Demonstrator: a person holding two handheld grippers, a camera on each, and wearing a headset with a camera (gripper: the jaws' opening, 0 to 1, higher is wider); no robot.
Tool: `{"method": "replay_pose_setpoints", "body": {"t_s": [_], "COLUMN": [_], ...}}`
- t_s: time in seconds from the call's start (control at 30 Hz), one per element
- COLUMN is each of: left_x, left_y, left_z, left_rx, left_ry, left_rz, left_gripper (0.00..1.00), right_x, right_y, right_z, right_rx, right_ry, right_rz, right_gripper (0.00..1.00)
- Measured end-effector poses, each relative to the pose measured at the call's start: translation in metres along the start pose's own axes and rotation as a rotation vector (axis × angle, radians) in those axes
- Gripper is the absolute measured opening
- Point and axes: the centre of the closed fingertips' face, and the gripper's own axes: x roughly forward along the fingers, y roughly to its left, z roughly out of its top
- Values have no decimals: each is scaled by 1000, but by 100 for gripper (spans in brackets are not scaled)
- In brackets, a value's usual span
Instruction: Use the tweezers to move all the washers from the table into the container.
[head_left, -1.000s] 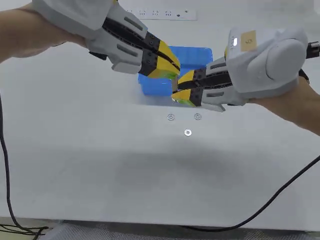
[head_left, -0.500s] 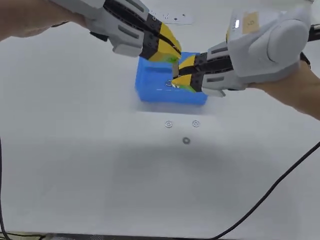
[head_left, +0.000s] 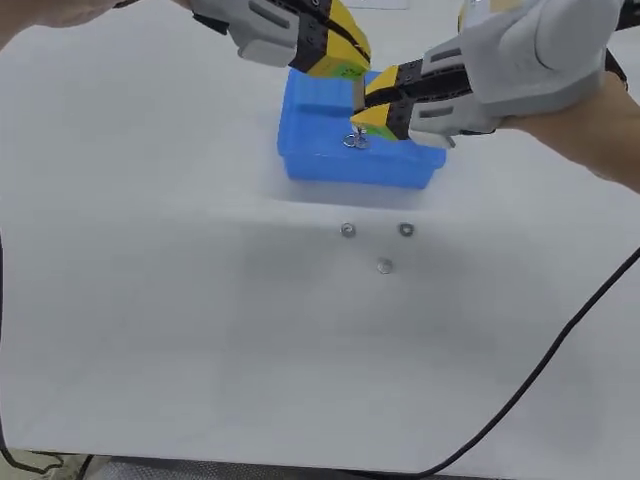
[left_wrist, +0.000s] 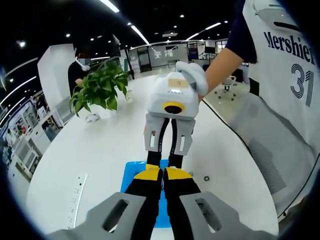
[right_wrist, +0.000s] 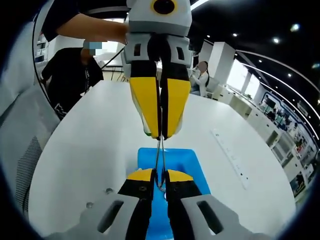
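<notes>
**Two tongs pinch the tweezers over the blue box**

The back of the left gripper (head_left: 352, 68) is cut off at the top edge. Its yellow jaws are pressed together on the thin tweezers (right_wrist: 160, 155), which are hard to see from above. Under them the blue container (head_left: 330, 165) sits on the white table (head_left: 150, 300), and the tongs hide part of its inside. A tiny washer (head_left: 351, 141) shows at the tweezers' tip, over the container. I cannot tell if it is pinched or lying inside. The right gripper (head_left: 362, 115) squeezes the tweezers too. Near the container three loose rings lie on the table: a left ring (head_left: 347, 230), a right ring (head_left: 406, 230) and a front ring (head_left: 385, 266). A black cable (head_left: 560, 358) crosses the right corner.
</notes>
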Motion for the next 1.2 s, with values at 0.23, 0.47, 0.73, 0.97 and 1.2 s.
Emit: {"method": "replay_pose_setpoints", "body": {"t_s": [0.23,0.47,0.73,0.97,1.2], "left_x": [14,23,24,17,9], "left_y": [12,13,15,10,5], "left_z": [-20,-33,-34,-25,-11], "left_rx": [-37,-50,-41,-31,-12], "left_ry": [5,23,31,25,22], "left_rz": [6,0,4,10,16], "left_gripper": [6,6,5,5,5], "right_x": [12,20,22,14,4], "right_y": [-5,-4,-6,-5,-4], "right_z": [-20,-33,-33,-23,-12], "right_rx": [37,59,45,35,22], "right_ry": [20,34,33,20,5], "right_rz": [11,26,6,-8,-19], "right_gripper": [9,10,11,12,11]}}
